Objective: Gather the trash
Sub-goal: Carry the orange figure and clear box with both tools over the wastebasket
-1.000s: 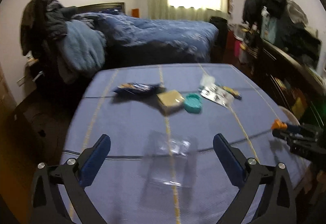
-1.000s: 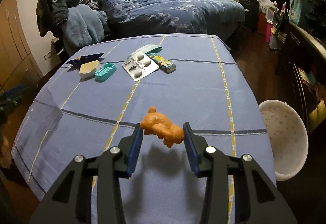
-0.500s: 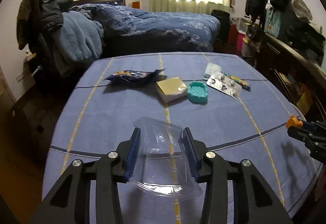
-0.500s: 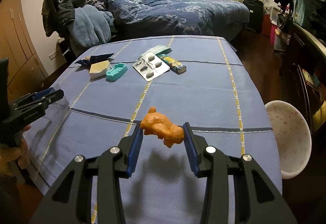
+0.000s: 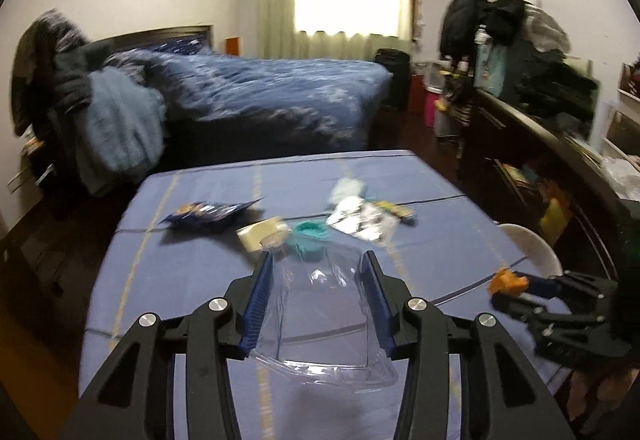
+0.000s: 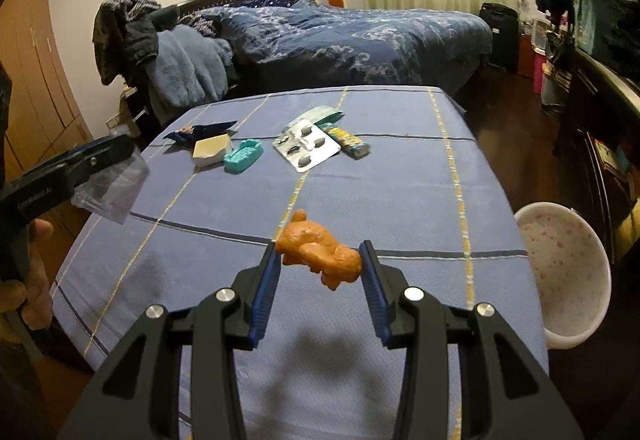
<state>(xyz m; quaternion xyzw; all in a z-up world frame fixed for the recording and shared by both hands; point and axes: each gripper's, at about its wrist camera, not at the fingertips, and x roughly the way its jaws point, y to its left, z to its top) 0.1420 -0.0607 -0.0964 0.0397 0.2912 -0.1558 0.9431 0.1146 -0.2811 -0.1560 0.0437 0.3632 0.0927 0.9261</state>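
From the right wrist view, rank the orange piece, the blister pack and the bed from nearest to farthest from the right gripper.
1. Orange piece: between the fingers of the right gripper, held above the table.
2. Blister pack: on the table's far half, near the middle.
3. Bed: beyond the table's far edge.

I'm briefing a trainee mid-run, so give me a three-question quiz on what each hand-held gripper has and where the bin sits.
1. True or false: the left hand-held gripper is shut on a clear plastic tray.
2. The right hand-held gripper holds: A) blister pack B) orange scrap C) teal piece
3. The white bin stands off the table's ____ edge.

Key: 1 true; 2 B; 3 right
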